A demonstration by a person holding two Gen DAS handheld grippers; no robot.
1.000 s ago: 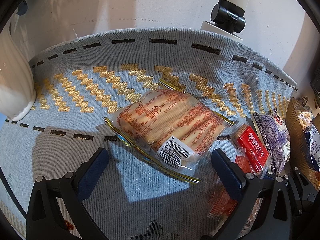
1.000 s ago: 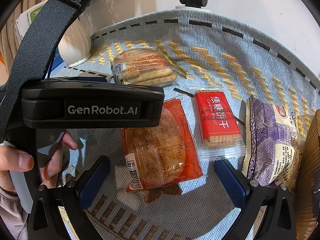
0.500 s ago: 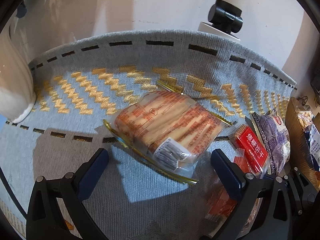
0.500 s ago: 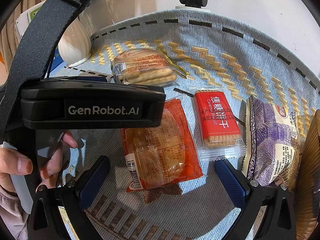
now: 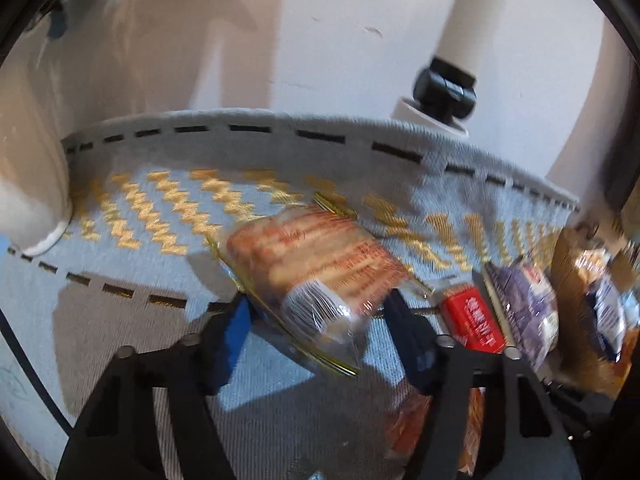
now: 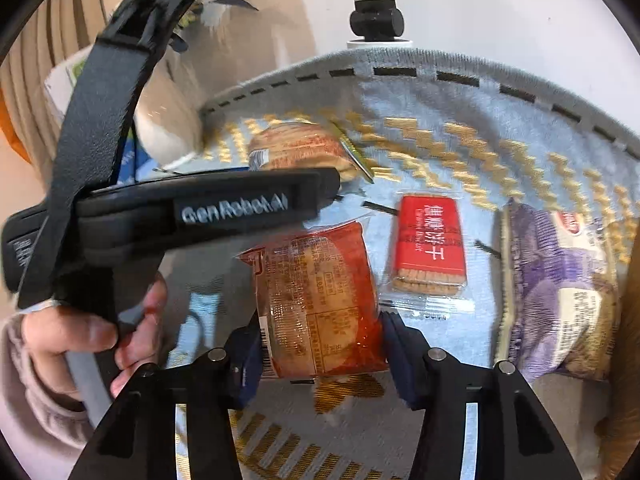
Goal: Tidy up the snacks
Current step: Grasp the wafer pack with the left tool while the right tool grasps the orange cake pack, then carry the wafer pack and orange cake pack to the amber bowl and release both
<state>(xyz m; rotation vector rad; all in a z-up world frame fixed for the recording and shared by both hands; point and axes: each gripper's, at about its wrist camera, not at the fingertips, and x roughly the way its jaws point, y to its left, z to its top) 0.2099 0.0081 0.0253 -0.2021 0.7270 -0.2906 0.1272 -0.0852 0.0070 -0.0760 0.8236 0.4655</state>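
Snack packets gripped in pairs for sorting

Snack packets are spread over a grey-blue woven cloth (image 6: 460, 92) with gold zigzags that covers the surface. A clear packet of long biscuits (image 5: 320, 264) lies between the fingers of the left gripper (image 5: 318, 322), whose jaws are closing on its near, barcoded end; the blue pads appear to be just meeting the wrapper. An orange-red packet of round biscuits (image 6: 316, 300) sits between the fingers of the right gripper (image 6: 320, 344), whose jaws are also closing, the pads pressing on its sides. Beside it a red caramel-biscuit pack (image 6: 430, 240) and a purple packet (image 6: 560, 280) lie untouched, and a brown basket (image 5: 576, 264) is seen at the right edge.

Both grips are best finished gently, since brittle biscuits can be crushed. Slippery film should be held across the packet's body, not by its crimped seam. Each packet is best lifted clear of its neighbours before being carried, probably toward the basket.
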